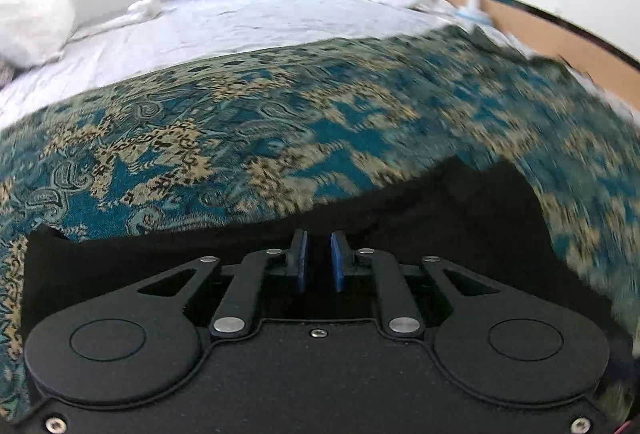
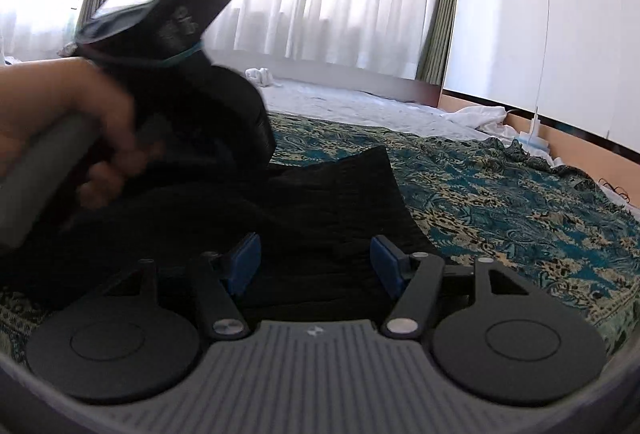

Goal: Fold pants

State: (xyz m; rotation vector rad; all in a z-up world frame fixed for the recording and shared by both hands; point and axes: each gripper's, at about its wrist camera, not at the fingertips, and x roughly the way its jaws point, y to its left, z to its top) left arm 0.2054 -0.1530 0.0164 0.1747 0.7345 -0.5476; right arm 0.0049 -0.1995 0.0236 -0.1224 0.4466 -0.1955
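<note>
1. The left gripper has its jaws drawn narrow, a slim gap between the blue pads; whether cloth is pinched there cannot be told.
2. The right gripper stands wide, clasping nothing.
3. The black pants lie on the patterned teal bedspread, directly under and ahead of both grippers.
4. The person's hand holds the left gripper over the pants.

black pants, rumpled, lying on patterned teal bedspread
</note>
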